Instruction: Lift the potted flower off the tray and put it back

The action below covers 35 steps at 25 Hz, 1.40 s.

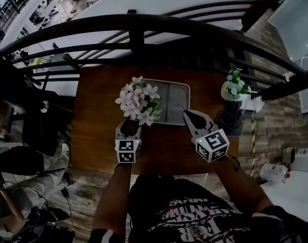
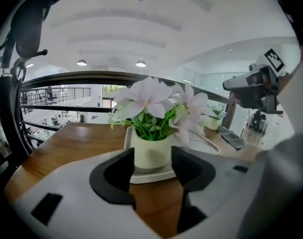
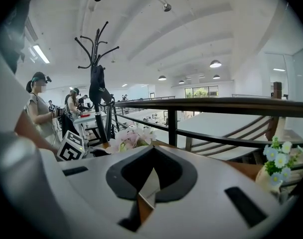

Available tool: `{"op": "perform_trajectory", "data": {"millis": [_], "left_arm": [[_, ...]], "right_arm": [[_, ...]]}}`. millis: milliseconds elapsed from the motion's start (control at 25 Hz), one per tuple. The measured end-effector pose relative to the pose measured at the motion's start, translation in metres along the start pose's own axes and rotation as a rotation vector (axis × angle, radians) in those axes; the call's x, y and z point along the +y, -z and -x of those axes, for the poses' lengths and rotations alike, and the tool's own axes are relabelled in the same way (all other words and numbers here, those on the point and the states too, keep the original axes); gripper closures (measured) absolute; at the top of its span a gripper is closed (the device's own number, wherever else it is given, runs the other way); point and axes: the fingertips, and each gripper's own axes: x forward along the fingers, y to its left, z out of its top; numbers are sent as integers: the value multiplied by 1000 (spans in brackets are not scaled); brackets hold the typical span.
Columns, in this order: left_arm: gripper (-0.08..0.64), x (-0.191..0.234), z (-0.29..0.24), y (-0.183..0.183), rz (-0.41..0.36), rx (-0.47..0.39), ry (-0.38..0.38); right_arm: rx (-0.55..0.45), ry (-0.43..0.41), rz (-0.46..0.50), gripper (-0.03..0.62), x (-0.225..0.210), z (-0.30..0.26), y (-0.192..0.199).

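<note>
The potted flower (image 1: 139, 103), pink-white blossoms in a cream pot (image 2: 151, 152), stands on the near left corner of the pale tray (image 1: 173, 101) on the wooden table. My left gripper (image 1: 128, 129) is open. In the left gripper view its black fingertips (image 2: 122, 171) flank the pot, level with its base, and I see no squeeze on it. The tray's rim (image 2: 210, 144) runs off behind the pot. My right gripper (image 1: 188, 116) is shut and empty, hovering over the tray's near right corner. In the right gripper view its jaws (image 3: 152, 152) meet at the tips, with the blossoms (image 3: 129, 138) off to the left.
A second pot with blue-white flowers (image 1: 234, 87) stands at the table's right end on a dark object (image 1: 230, 121). A black railing (image 1: 144, 24) runs along the table's far side. A coat stand (image 3: 96, 83) and a person (image 3: 39, 106) are off to the left.
</note>
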Motion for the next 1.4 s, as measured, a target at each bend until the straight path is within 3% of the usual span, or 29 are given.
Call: {"op": "perform_trajectory", "data": {"millis": [240,520,720,1400], "left_arm": [[264,11,-30,-2,-8,-8,-8],[123,3,-61,-2,-48,12,71],[117,4,-75,3,-78,24,58],[117,4,-96,13,-62,23,11]], "right_arm": [[37,33,5,601,-13,6,10],[64,43,-6,601,-14,1,23],[83,23,-1,601,-7,-7,31],[94,17,-19,601,-12,-25,33]]}}
